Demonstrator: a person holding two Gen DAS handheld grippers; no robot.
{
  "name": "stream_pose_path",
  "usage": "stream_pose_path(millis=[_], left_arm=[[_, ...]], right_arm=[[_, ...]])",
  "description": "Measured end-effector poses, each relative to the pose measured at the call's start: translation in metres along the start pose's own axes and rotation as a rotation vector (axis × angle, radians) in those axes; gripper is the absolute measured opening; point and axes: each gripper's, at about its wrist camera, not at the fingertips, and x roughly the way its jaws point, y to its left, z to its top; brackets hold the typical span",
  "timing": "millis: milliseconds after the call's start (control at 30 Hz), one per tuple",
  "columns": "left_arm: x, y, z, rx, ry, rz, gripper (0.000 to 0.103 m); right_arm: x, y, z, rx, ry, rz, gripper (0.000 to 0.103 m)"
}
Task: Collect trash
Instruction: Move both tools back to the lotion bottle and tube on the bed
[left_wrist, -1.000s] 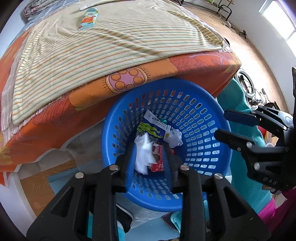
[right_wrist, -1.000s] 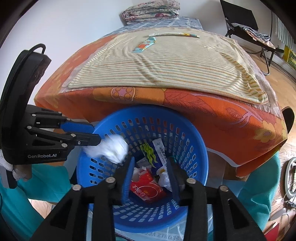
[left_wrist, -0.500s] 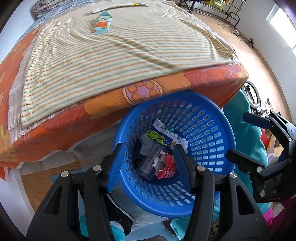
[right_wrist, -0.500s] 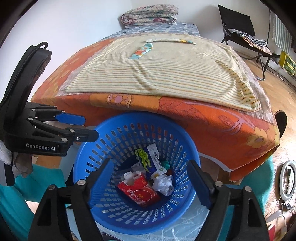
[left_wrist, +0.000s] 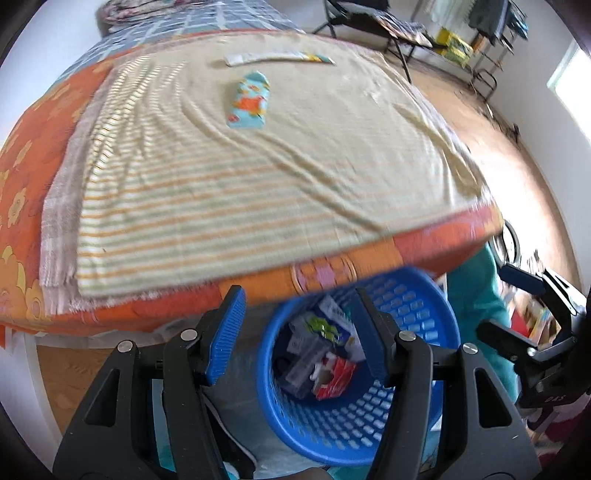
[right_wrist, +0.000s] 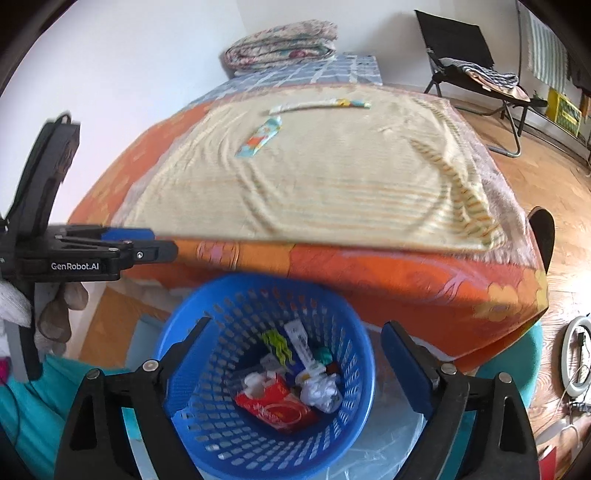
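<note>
Left wrist view: the left hand-held gripper (left_wrist: 297, 334) fills the lower frame with its blue-padded fingers spread apart and holding nothing. Behind them at lower centre sits a blue perforated basket (left_wrist: 424, 406) with a red carton (left_wrist: 338, 374) and other wrappers inside. A bed under a striped cream cover (left_wrist: 240, 177) spans the upper frame; a light-blue snack wrapper (left_wrist: 248, 100) lies on it at upper centre, a long white strip (left_wrist: 279, 57) beyond it. The right hand-held gripper (left_wrist: 517, 314) shows at the right edge, fingers parted.

Right wrist view: the right hand-held gripper (right_wrist: 295, 354) also stands apart and empty, framing the basket (right_wrist: 207, 354) at lower centre, where the carton (right_wrist: 275, 404) lies beside a crumpled white tissue (right_wrist: 321, 391). The wrapper (right_wrist: 259, 136) and strip (right_wrist: 319, 105) lie on the cover (right_wrist: 332, 184) at upper centre. The left hand-held gripper (right_wrist: 153, 243) reaches in from the left edge.
</note>
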Motion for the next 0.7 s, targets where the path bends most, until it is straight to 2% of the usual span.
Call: stream_pose_path(millis=[400,533,600,700], left_arm=[[0.001,0.023,0.049,-0.091,-0.072,0.015,0.061],[0.005,0.021,0.068,-0.100,-0.095,0.022,0.061],[0.006,0.021,0.076,-0.116,-0.106,0.022,0.061],[0.010,0.021,0.090,-0.140,-0.118,0.018,0.061]], right_arm=[[-0.009,-0.038,0.054,0.058,-0.115,-0.027,0.092],[-0.005,-0.046,0.070,0.052,-0.113,-0.009,0.093],[0.001,-0.050,0.079,0.050,-0.095,0.002,0.099],[0.005,-0.055,0.090,0.045,-0.115,-0.008,0.099]])
